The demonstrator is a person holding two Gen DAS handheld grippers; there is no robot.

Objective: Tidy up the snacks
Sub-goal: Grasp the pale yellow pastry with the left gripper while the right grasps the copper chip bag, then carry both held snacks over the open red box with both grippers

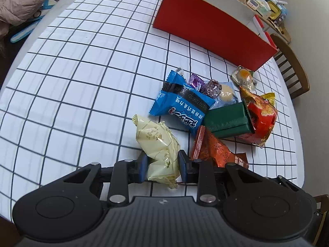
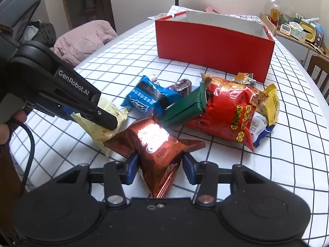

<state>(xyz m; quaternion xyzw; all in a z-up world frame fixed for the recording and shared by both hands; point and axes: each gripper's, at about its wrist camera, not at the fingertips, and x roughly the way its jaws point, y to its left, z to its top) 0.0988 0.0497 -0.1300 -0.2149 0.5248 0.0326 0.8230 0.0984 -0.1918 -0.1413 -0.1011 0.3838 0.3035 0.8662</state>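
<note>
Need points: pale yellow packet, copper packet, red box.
pale yellow packet (image 1: 158, 142), left wrist view, middle of the wrapper just ahead of the jaws.
copper packet (image 2: 162, 154), right wrist view, centre of the foil face.
red box (image 2: 213, 45), right wrist view, near side wall.

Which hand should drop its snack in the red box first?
Probably the left. The left tool is already pinched on the pale yellow packet, while the right tool only straddles the copper packet, with gaps at both fingers. The red box lies open beyond the pile.
</note>
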